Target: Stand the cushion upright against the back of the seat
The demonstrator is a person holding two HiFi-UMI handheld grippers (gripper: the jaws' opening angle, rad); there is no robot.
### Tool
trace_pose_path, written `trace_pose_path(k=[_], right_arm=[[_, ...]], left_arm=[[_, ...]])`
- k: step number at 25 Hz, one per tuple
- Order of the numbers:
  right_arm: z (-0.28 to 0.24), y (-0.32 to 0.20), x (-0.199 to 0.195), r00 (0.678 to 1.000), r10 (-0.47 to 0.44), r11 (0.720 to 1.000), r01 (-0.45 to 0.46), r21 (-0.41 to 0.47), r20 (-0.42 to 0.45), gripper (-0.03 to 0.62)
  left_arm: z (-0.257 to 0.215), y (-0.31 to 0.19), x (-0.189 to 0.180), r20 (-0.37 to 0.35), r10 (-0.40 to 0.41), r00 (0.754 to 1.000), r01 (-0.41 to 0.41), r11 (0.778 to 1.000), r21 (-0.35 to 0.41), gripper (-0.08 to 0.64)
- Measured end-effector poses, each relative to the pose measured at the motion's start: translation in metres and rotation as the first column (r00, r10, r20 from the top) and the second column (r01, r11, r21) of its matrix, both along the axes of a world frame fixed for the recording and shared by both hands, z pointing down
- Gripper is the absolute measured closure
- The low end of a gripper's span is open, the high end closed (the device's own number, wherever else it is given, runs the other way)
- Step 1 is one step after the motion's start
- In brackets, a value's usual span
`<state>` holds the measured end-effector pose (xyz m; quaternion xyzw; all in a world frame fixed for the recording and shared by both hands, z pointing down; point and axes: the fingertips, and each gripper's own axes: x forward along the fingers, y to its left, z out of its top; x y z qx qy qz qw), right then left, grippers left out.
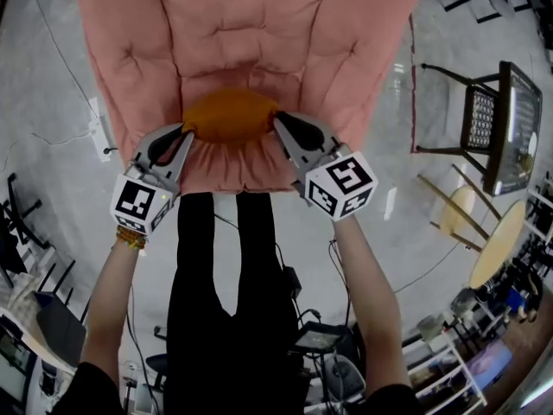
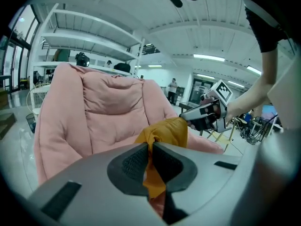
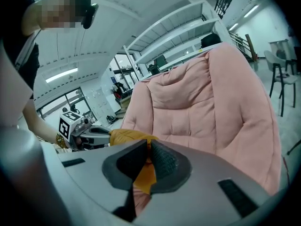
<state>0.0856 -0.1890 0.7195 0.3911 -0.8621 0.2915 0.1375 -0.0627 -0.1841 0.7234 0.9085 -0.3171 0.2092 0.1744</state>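
Legs [image 1: 226, 301] of the operator stand nearest, just before the front edge of the pink chair [image 1: 251, 33].

Left gripper [image 1: 185, 133]: jaws closed on a pinch of orange fabric at the left end of the cushion [image 1: 229, 115]. Its own view shows the cloth squeezed between the pads.

Right gripper [image 1: 278, 124]: jaws closed in the same way on the cushion's right end.

Judgement: a hold at both ends keeps the soft cushion level and stretched between the hands. It also allows the cushion to be tipped onto its edge without sagging.

Location of cushion: over the front part of the seat, between the two padded arms [image 1: 117, 85] and well short of the back [image 2: 113, 95]. Whether its underside touches the seat cannot be told.

Path: bare pink seat lies between cushion and back, and no object shows on it. The arms flank the route closely, and the grippers must pass inside them. In my judgement that is the only constraint.

Surroundings: a black-topped table [image 1: 511, 119] and a round wooden table [image 1: 497, 249] stand to the right. Cables [image 1: 52, 50] run across the floor on the left. White shelving [image 2: 84, 44] rises behind the chair. All are well apart from the work.
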Motion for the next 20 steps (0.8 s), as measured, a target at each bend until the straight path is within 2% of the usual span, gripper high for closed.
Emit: trace_pose_path(k=[3,10,20], right_arm=[[0.000,-0.012,0.001,1.000,0.006,1.000,-0.006,0.024,0.008,0.557],[-0.023,-0.034,0.005,0.994,0.083,0.995,-0.087,0.053,0.066,0.558],[-0.049,-0.066,0.015,0.991,0.121,0.987,-0.126,0.102,0.059,0.558]], left_arm=[[0.002,-0.011,0.001,-0.006,0.011,1.000,-0.011,1.000,0.022,0.525],[-0.013,-0.033,0.004,-0.015,0.005,1.000,-0.004,0.999,0.050,0.525],[-0.035,-0.065,0.010,-0.004,-0.006,1.000,0.006,0.996,0.084,0.525]])
